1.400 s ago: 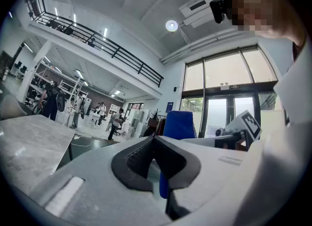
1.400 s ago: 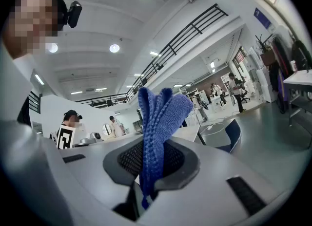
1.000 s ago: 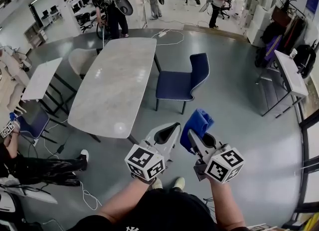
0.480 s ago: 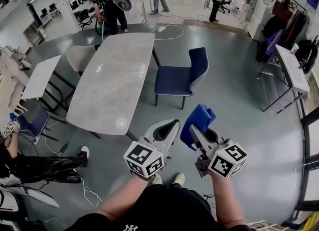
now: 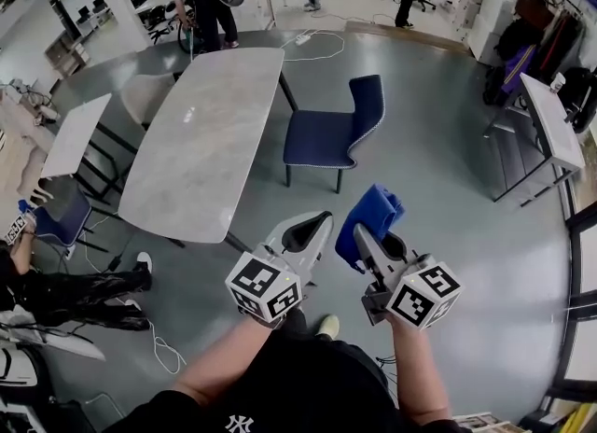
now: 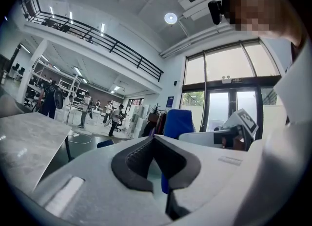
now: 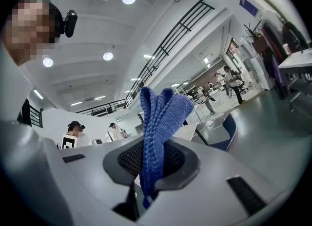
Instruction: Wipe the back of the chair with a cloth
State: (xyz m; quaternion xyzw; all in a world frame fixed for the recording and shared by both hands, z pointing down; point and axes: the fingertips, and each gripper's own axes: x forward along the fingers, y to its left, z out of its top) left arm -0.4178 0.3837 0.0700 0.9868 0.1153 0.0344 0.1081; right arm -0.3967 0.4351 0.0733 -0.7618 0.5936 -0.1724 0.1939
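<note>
A dark blue chair point(image 5: 334, 133) stands at the right side of a long marble table point(image 5: 205, 137), its back point(image 5: 367, 104) toward the open floor. My right gripper point(image 5: 357, 232) is shut on a folded blue knitted cloth point(image 5: 368, 219), which sticks up out of the jaws point(image 7: 158, 122). My left gripper point(image 5: 308, 233) is beside it, shut with nothing between its jaws point(image 6: 156, 164). Both grippers are held up in front of me, well short of the chair. In the right gripper view part of the chair point(image 7: 219, 135) shows past the cloth.
A beige chair point(image 5: 149, 95) sits at the table's far left. A small white table point(image 5: 75, 137) and a blue chair point(image 5: 58, 221) are at left, where a person point(image 5: 65, 296) sits on the floor. Desk point(image 5: 550, 128) at right. Cables point(image 5: 163, 356) lie on the floor. People stand in the background.
The view has moved forward: table and blue chair sit slightly lower and closer in the head view. Both grippers keep their pose, the cloth still held.
</note>
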